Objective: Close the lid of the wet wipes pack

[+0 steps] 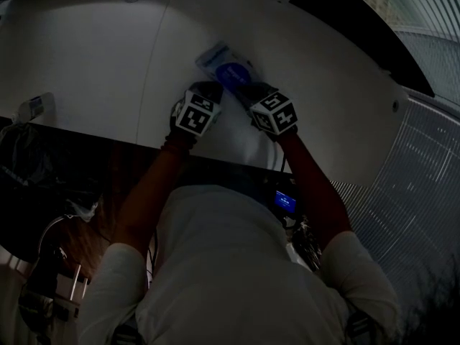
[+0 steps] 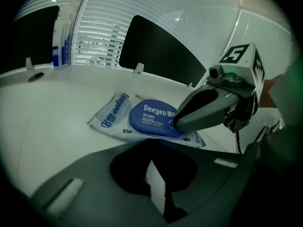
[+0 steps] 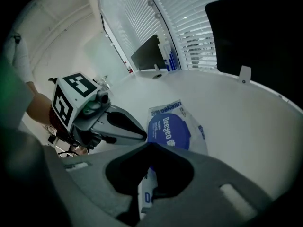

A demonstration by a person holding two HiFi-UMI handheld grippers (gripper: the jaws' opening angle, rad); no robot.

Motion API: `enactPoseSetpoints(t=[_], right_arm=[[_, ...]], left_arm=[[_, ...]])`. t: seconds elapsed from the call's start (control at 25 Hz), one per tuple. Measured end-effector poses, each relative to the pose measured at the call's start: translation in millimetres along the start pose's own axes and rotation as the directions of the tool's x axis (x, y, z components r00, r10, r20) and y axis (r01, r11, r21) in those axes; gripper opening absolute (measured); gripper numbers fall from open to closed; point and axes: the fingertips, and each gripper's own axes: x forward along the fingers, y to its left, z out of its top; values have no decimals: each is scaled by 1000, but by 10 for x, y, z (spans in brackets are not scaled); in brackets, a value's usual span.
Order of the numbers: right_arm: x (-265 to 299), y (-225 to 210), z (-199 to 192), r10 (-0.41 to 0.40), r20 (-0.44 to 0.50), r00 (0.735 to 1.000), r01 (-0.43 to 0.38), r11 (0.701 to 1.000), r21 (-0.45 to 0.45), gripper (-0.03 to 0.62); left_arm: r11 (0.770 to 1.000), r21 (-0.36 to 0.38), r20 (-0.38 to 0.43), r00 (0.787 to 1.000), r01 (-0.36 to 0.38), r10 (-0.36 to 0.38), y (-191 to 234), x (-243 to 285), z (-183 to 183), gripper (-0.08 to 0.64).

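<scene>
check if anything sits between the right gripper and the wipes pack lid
Nothing visible does. In the left gripper view the right gripper has its tip right on the blue lid, which lies flat on the wet wipes pack. The left gripper is at the lid's other side, not in the way.

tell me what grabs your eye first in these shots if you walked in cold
The blue round lid of the wet wipes pack stands out, lying flat on the pack in the middle of the pale table. The right gripper, jaws together, has its tip at the lid's edge and seems to touch it. The left gripper, also shut, points at the pack from the other side.
</scene>
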Motion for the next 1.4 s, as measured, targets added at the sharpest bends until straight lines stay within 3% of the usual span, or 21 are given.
enactPoseSetpoints(t=[0.2,0.64,0.8,1.12,1.4], right_arm=[[57,-48,-68,-30,-22,999,29,1000,-9,2],[132,-84,-84,-100,-21,995,98,993,-70,2],[113,-77,-79,-104,-9,995,103,994,-40,2],[-181,-63,144,-173,108,979,174,985,0,2],[-676,-44,589,-240,262,935,247,969,4,2]], left_arm=[[999,-37,4,1000,4,-3,2,-8,-7,3],[1000,-24,13,1000,-4,4,6,-19,-21,3],[999,-39,17,1000,-8,8,15,-50,-24,3],[999,-35,74,997,-10,12,-43,-294,219,3],[1000,2,169,986,2,-2,-183,-625,744,3]])
